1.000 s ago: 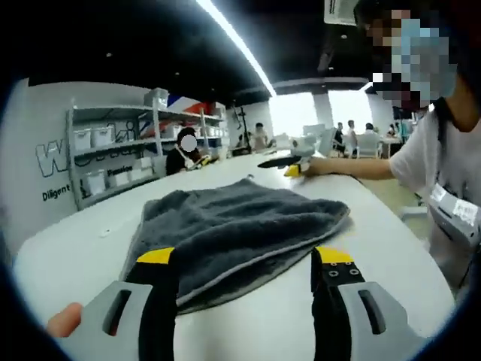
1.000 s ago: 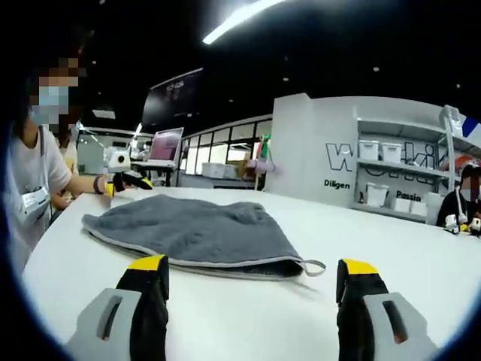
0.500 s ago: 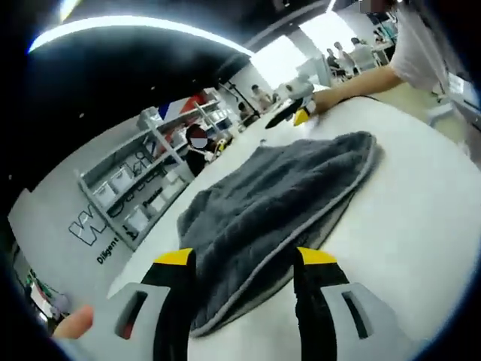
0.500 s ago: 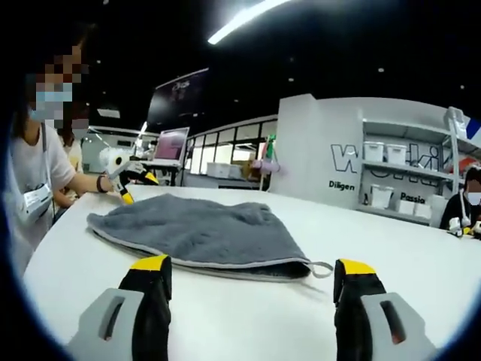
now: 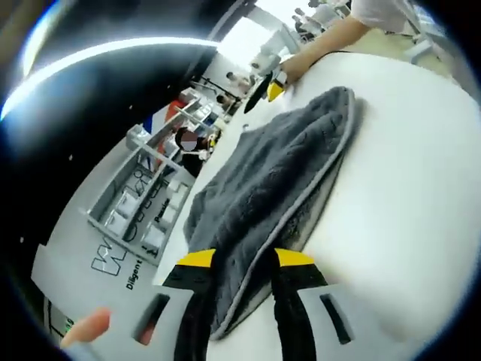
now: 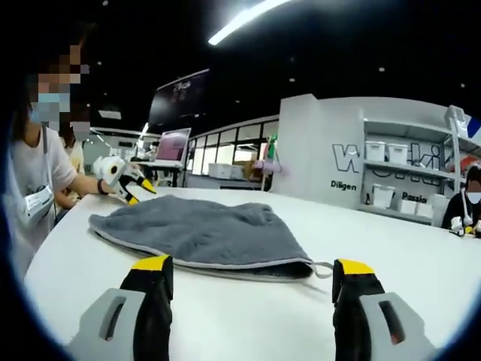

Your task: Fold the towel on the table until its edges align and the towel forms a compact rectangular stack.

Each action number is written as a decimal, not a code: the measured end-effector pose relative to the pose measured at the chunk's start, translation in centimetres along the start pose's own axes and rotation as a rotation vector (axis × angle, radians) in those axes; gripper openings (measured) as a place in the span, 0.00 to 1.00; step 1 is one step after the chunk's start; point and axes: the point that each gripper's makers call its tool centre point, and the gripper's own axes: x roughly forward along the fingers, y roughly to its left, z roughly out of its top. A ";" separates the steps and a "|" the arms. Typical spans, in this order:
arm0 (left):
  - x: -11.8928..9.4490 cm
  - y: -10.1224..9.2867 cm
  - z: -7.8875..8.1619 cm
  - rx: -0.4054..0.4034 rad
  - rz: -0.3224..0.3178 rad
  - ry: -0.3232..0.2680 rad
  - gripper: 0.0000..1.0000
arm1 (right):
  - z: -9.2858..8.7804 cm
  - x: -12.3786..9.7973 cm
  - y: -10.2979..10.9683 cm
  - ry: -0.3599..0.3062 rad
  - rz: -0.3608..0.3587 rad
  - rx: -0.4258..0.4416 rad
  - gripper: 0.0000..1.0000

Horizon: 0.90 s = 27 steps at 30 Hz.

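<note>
**A:** What are your two grippers doing right now?

**B:** Your left gripper (image 5: 239, 259) has its yellow-tipped jaws drawn fairly close, one on each side of the near edge of the grey towel (image 5: 282, 180). The cloth lies between them. You cannot tell from this view whether they have pinched it yet. Your right gripper (image 6: 252, 265) has its jaws spread wide, hovering above the white table (image 6: 225, 316) just short of the towel (image 6: 203, 233) and touching nothing.

**A:** Where is the towel?

**B:** It lies flat on the table between your two grippers. In the right gripper view its pale-trimmed edge faces you, with a small hanging loop (image 6: 323, 267) poking out at the near right corner. Along that edge you can see two layers, so it looks folded over once already.

**A:** Anything beyond it?

**B:** In the right gripper view, another gripper (image 6: 124, 180) with yellow tips sits at the towel's far left end, held in a person's hand at the table's far side. Behind the table stand grey shelves (image 6: 406, 177) with white bins.

**A:** How far along are you?

**B:** Probably about midway. The towel is a loose half-fold with rounded, uneven edges. Still to do, by the look of it: grip an edge, fold again, and square the layers into a compact rectangle.
</note>
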 end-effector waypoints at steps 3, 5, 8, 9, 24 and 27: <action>0.2 -0.6 -0.1 0.037 -0.016 0.006 0.18 | 0.0 0.0 -0.1 0.001 0.001 0.000 0.89; 0.2 -0.7 0.0 0.056 -0.019 0.007 0.15 | 0.0 0.0 -0.1 0.000 0.001 0.001 0.89; 0.3 -1.0 -0.1 0.072 -0.031 0.009 0.09 | 0.0 0.0 0.0 -0.002 -0.002 0.003 0.88; 0.3 -1.2 -0.2 0.080 -0.042 0.014 0.05 | 0.0 0.0 0.0 -0.001 -0.002 0.004 0.88; -1.0 -1.3 0.1 0.148 -0.069 -0.001 0.03 | 0.0 -0.2 -0.3 -0.009 -0.013 0.013 0.88; -1.3 -1.4 0.2 0.154 -0.079 -0.001 0.03 | 0.0 -0.2 -0.4 -0.008 -0.015 0.013 0.88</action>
